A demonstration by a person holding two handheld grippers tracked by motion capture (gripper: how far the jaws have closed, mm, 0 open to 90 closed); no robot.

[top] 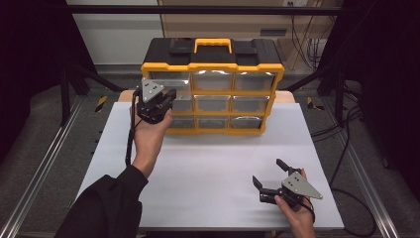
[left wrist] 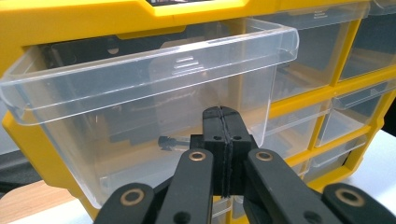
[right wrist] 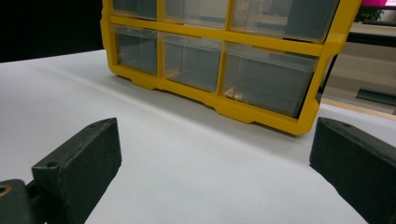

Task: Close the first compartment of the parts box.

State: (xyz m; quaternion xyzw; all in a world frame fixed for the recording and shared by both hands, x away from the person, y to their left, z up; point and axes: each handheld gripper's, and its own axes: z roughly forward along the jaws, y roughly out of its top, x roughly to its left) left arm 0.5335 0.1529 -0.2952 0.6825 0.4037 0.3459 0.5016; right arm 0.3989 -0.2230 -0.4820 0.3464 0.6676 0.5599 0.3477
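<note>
Yellow organizer (top: 213, 69) with a black top and yellow handle stands at the far edge of the white worktop (top: 208, 168), centred, with 9 clear drawers in 3 rows of 3. Left gripper (top: 166, 99) is held up at the organizer's left column, at the middle row in the high view. In the left gripper view its jaws are pressed flat together, no gap between them, right against the front wall of a clear drawer (left wrist: 154, 93). That drawer is pulled part way out of the frame, rim forward and slightly skewed. Cannot tell if any tab or lip is pinched between the jaws; they look closed on nothing visible. A small dark screw-like part (left wrist: 167, 141) lies inside the drawer near its bottom, just left of the jaw tips.

Right gripper (top: 270, 177) sits low near the worktop's near right corner, well apart from the organizer, held by the right hand (top: 297, 210). Its jaws are spread wide, nothing between them, pointing toward the organizer's bottom row of drawers in the right gripper view. The worktop between it and the organizer is bare white.
</note>
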